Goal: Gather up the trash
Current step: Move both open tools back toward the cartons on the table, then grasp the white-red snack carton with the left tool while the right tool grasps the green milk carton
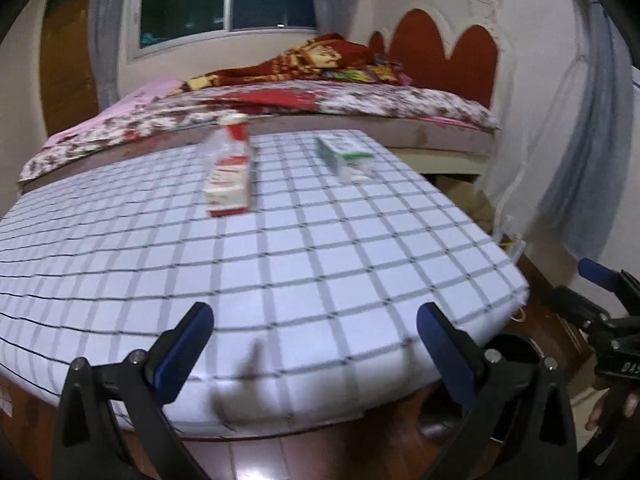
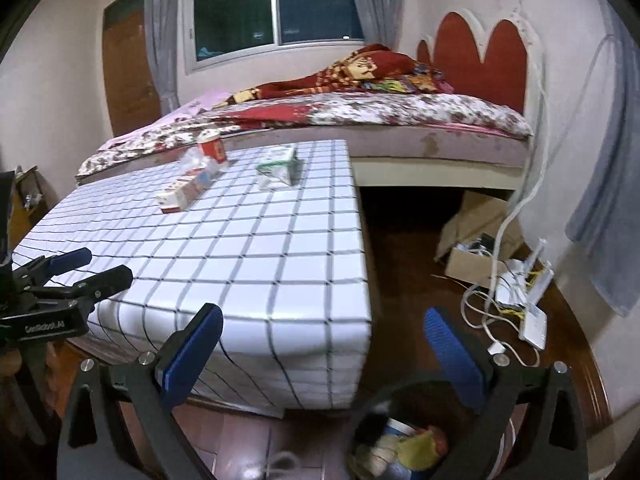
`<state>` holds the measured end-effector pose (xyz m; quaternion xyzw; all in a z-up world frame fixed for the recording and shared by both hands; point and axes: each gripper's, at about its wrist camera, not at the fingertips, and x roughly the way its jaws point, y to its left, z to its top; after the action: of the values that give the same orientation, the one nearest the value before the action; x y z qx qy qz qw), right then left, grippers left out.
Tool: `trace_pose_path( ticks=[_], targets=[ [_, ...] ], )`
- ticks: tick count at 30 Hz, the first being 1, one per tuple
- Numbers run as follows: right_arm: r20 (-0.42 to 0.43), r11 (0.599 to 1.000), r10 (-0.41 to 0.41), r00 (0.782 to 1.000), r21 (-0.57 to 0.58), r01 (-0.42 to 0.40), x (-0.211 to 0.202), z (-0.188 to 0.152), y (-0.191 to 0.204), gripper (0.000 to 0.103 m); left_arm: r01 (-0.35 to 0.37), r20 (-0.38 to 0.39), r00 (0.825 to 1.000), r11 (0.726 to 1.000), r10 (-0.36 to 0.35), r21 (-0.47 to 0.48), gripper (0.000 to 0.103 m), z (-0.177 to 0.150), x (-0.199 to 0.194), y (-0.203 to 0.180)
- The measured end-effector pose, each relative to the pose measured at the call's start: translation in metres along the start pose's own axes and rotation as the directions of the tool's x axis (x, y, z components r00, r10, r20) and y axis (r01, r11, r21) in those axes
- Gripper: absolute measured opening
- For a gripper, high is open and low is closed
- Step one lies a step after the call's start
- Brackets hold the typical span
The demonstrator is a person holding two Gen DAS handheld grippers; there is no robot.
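Observation:
On the checked white table (image 1: 320, 264) lie a red-and-white carton (image 1: 229, 188), a red paper cup (image 1: 237, 128) behind it with clear plastic wrap beside it, and a green-and-white carton (image 1: 344, 156). The same carton (image 2: 184, 194), cup (image 2: 211, 146) and green carton (image 2: 282, 166) show in the right wrist view. My left gripper (image 1: 316, 332) is open and empty over the table's near edge. My right gripper (image 2: 324, 336) is open and empty at the table's near right corner, above a dark bin (image 2: 400, 436) holding trash.
A bed (image 2: 400, 120) with floral bedding stands behind the table. A cardboard box (image 2: 476, 240), white cables and a router (image 2: 532, 320) lie on the wooden floor at right. The left gripper (image 2: 68, 276) shows at the right view's left edge.

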<state>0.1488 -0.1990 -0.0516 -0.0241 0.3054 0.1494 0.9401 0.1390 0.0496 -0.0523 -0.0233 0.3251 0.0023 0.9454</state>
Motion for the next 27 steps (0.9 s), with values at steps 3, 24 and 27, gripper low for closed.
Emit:
trace_pose_path(
  ticks=[3, 24, 27],
  targets=[
    [-0.015, 1.000, 0.025, 1.000, 0.006, -0.025, 0.016, 0.014, 0.008, 0.102, -0.041, 0.006, 0.999, 0.999, 0.041, -0.024, 0.102, 0.013, 0.009, 0.024],
    [-0.187, 0.995, 0.069, 0.980, -0.054, -0.080, 0.237, 0.155, 0.058, 0.101, -0.132, -0.113, 0.986, 0.989, 0.123, -0.073, 0.093, 0.097, 0.156, 0.080],
    [-0.210, 0.995, 0.062, 0.976, -0.062, -0.076, 0.259, 0.162, 0.063, 0.095, -0.131, -0.126, 0.984, 0.989, 0.122, -0.070, 0.090, 0.100, 0.162, 0.080]
  ],
)
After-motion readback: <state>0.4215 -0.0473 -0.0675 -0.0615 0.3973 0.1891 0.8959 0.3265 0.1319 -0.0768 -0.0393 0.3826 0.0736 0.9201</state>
